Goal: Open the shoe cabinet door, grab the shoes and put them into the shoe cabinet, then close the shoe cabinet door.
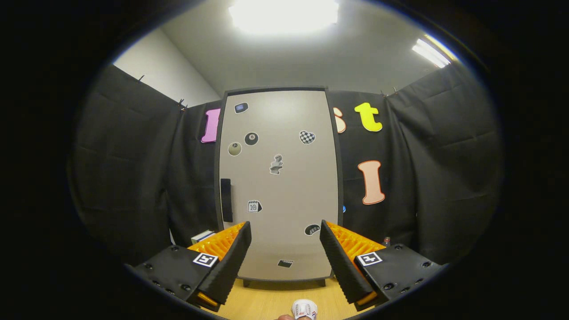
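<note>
Your gripper (pixel 285 249) hangs with its jaws spread wide and nothing between them. Straight beyond them stands the shoe cabinet (pixel 279 178) on the table (pixel 266 302), its sticker-dotted door shut, the dark handle (pixel 226 200) beyond your left jaw. A shoe (pixel 304 309) lies below, between the jaws.

Cam on gripper (pixel 285 249), faces cabinet door (pixel 279 178), near.

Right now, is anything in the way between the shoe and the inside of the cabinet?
Yes. The cabinet door is shut, so it blocks the way in. The shoe sits on the floor just below the open claw, and the door handle is untouched.
</note>
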Tool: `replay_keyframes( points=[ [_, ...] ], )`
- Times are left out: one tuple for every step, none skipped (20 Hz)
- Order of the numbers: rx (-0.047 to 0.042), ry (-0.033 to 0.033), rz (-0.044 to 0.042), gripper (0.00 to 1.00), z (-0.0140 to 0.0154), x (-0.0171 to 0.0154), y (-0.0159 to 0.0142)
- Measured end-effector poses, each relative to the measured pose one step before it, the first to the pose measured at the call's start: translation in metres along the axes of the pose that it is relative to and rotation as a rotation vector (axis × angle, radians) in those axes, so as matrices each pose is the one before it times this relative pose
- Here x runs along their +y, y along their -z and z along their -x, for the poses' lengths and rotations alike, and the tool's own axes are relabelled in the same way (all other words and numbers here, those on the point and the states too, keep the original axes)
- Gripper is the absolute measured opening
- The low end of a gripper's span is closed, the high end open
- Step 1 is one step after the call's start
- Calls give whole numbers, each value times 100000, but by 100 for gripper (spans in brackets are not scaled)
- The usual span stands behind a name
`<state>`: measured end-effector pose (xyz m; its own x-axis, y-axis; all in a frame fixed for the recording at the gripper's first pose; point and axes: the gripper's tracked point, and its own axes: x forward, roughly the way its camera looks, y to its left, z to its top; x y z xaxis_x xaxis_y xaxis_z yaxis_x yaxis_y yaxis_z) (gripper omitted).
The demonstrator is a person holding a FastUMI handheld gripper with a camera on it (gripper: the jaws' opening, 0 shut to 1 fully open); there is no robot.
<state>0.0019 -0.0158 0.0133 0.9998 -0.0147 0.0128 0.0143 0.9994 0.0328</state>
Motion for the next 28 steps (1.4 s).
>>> replay_keyframes(
  points=[
    [463, -208, -68, 97, -505, 120, 40],
    [381, -144, 102, 97, -466, 204, 67],
    [231, -21, 193, 98, -657, 196, -16],
    [158, 0, 253, 98, -623, 244, -10],
    [399, -187, 281, 98, -767, 309, 49],
    [633, -211, 278, 97, -899, 330, 14],
    [776, -390, 23, 97, -849, 355, -29],
    [620, -645, -139, 97, -781, 419, -42],
    [497, -1147, -90, 97, -999, 724, -135],
    [111, -889, -3, 98, -907, 500, -133],
    [172, -840, 44, 98, -1018, 518, -173],
    [51, -1193, -342, 98, -996, 715, -91],
    [12, -1285, -693, 98, -993, 766, -133],
    [78, -1352, -731, 98, -903, 832, -70],
    [428, -996, -628, 97, -961, 738, 9],
    [468, -1081, -491, 97, -912, 733, 34],
    [379, -927, -284, 98, -874, 764, -14],
    [574, -1005, -189, 97, -749, 646, 14],
    [304, -1384, -30, 97, -758, 690, -31],
    [1, -1106, 433, 97, -660, 697, -38],
    [20, -315, 982, 97, -702, 526, 96],
    [283, -149, 1063, 97, -675, 472, 243],
    [709, -522, 652, 97, -624, 546, 213],
    [698, -623, 409, 97, -619, 592, 211],
    [293, -139, 588, 97, -626, 416, 87],
    [44, 341, 1038, 97, -675, 310, 57],
    [288, 808, 1419, 97, -743, 171, 68],
    [519, 786, 1302, 98, -618, 176, 191]
  ],
)
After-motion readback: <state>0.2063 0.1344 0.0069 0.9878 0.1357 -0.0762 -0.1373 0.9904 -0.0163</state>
